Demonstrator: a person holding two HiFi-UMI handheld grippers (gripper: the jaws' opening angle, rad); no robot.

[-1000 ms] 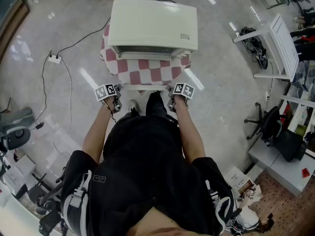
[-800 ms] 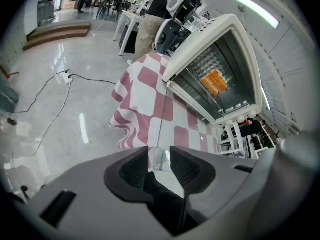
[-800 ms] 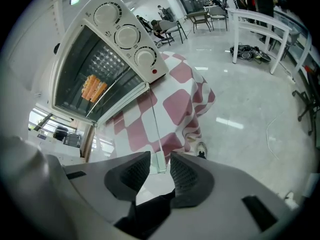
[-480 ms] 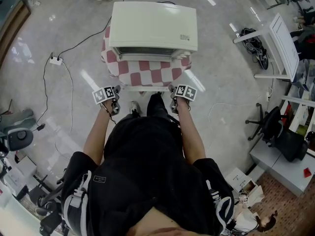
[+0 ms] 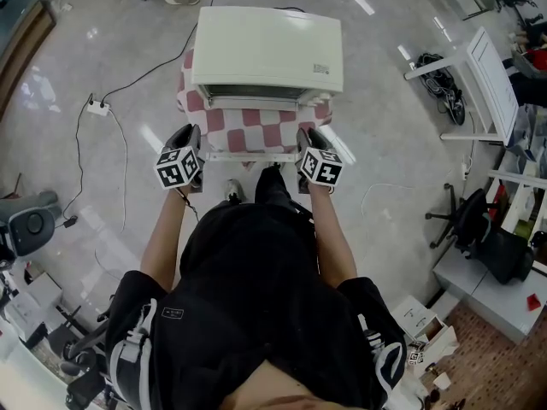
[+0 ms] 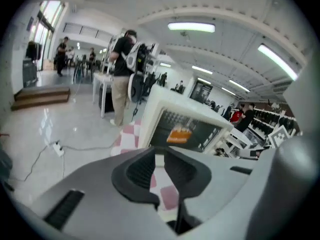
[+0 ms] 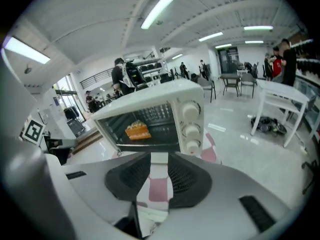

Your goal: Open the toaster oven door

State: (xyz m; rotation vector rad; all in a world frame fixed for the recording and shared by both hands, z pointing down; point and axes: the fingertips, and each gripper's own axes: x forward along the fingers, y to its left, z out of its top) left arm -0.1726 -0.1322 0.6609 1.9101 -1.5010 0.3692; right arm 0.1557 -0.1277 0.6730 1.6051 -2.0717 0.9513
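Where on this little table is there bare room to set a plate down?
The only bare patch is the strip of checkered cloth between the toaster oven front and the near edge of the table. The oven crowds the rest, with only narrow cloth margins at its left and right. Beside the table, the floor on the right is bare.

I count one toaster oven point(image 5: 267, 48), with three knobs point(image 7: 192, 129) on its front and one orange piece of food point(image 7: 137, 130) inside. There is one red-and-white checked cloth point(image 5: 256, 130) and one power strip point(image 5: 96, 106). I carry two grippers, one left gripper point(image 6: 159, 156) and one right gripper point(image 7: 159, 161), which bear two marker cubes point(image 5: 178, 167) between them, one each.
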